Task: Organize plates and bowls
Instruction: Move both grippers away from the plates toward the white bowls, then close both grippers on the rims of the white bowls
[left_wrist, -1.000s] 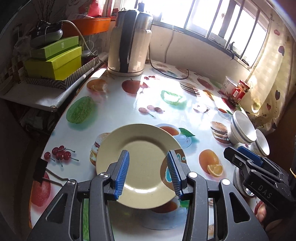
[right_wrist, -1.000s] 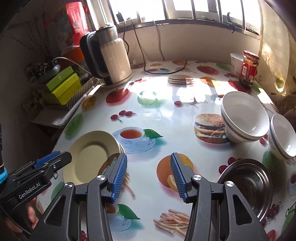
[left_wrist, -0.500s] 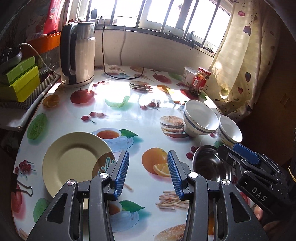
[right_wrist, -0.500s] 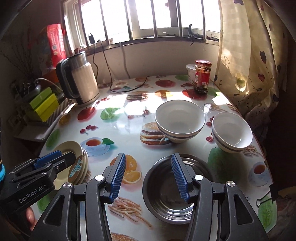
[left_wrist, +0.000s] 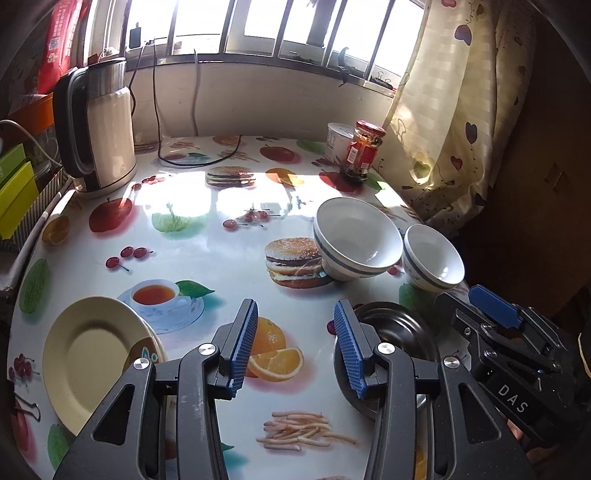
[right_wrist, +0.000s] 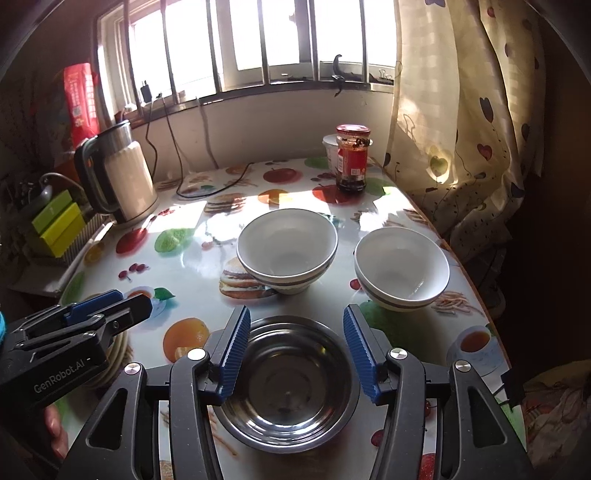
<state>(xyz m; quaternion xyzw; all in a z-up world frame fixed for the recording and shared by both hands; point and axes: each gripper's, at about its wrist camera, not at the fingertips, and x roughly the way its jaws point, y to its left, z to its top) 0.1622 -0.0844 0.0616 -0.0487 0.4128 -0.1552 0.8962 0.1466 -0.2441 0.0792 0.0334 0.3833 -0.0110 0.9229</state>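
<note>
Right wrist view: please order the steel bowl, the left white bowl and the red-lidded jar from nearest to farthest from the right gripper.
1. Steel bowl, directly under the right gripper.
2. Left white bowl, just beyond, centre.
3. Red-lidded jar, far back by the curtain.

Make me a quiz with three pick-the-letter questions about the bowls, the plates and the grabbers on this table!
1. Where is the metal bowl?
A. by the kettle
B. in front of the right gripper
C. on the plates

2. How many white bowls are on the table?
A. one
B. two
C. four

3. What is the left gripper doing?
A. squeezing a plate
B. holding a jar
C. open, holding nothing

Answers:
1 B: the metal bowl shows between the right gripper's open fingers.
2 B: a larger white bowl and a smaller white bowl sit side by side.
3 C: its fingers are apart with only tablecloth between them; the yellow plates lie to its left.
</note>
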